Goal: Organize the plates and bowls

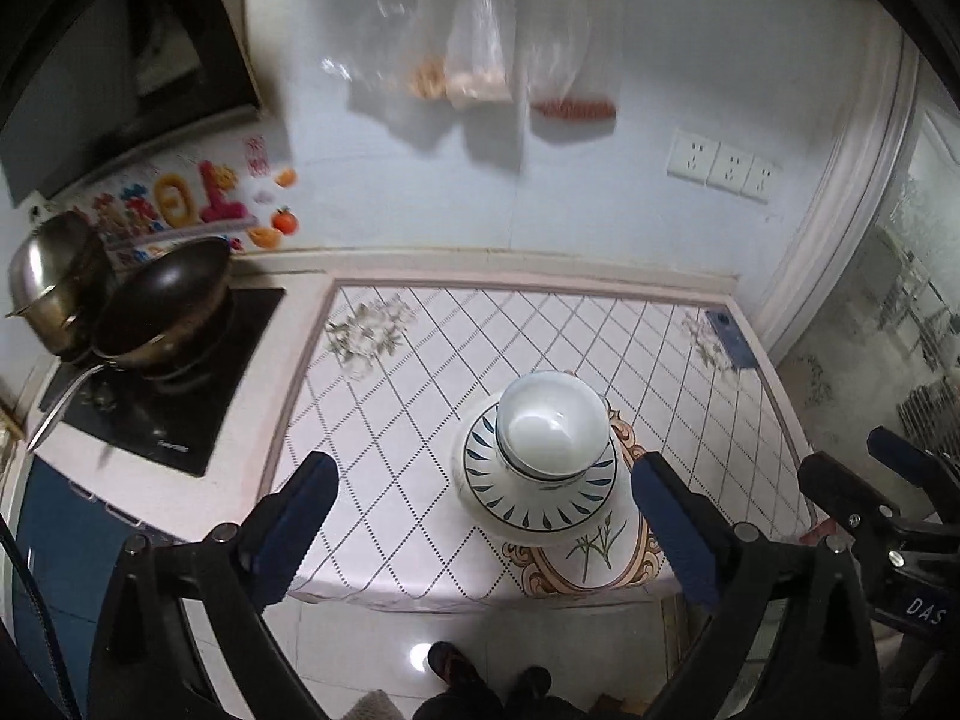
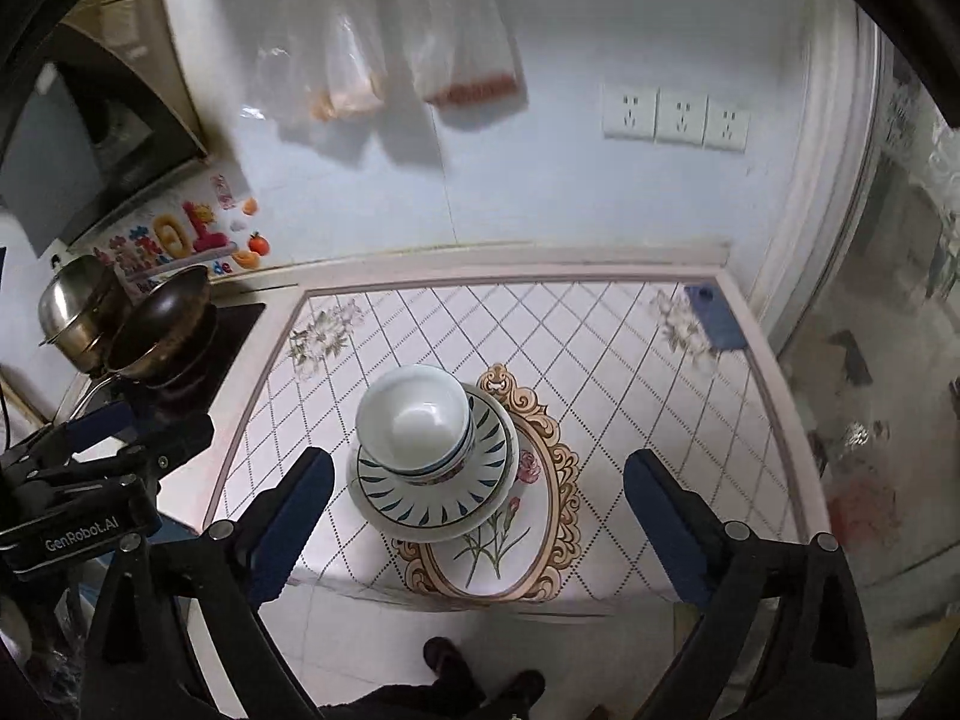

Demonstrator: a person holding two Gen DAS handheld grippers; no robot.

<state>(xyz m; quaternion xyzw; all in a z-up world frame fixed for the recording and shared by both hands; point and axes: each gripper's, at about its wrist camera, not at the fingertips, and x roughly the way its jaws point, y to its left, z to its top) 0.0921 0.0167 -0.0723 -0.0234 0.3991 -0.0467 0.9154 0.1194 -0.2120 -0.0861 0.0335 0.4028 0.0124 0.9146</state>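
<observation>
the bowls [image 2: 414, 420] are seen nested on the plates [image 2: 420, 501], one stack on the counter [image 2: 630, 360], near its front edge and partly over the oval motif [image 2: 498, 540]. the left gripper [image 1: 486, 534] is held wide, nothing between its fingers, raised on the near side of the stack; the right gripper [image 2: 480, 525] is likewise wide and holds nothing. the stack looks finished, by judgement. the bowls sit off-centre on the plates, so a knock from either gripper could tip them. the stack could also be pushed off the front edge, since little counter is left there.
</observation>
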